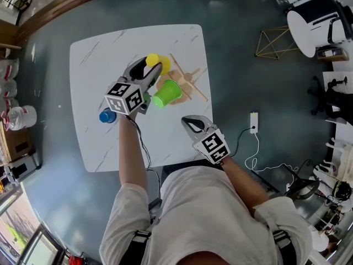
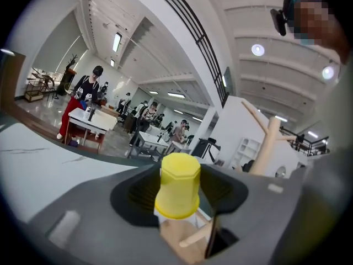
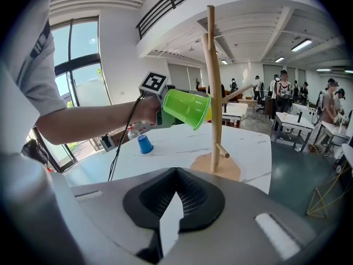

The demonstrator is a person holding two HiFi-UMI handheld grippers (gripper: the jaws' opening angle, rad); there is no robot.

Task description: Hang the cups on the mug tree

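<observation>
The left gripper [image 1: 150,68] has its jaws spread wide around a yellow cup [image 2: 179,186], gripped base-up between them. The wooden mug tree [image 1: 186,80] stands just beyond their tips. A green cup [image 1: 167,93] hangs tilted on the tree, beside those jaws. A blue cup [image 1: 107,116] stands on the worktop [image 1: 99,59], back behind them. The right gripper [image 1: 187,121] has its jaws drawn together and empty, with the tree well ahead of them.

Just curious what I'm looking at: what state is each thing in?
left gripper: fingers closed on yellow cup.
yellow cup: upside down, held up.
green cup: hanging tilted on mug tree.
mug tree: upright.
blue cup: upside down on table.
right gripper: fingers together, empty.
</observation>
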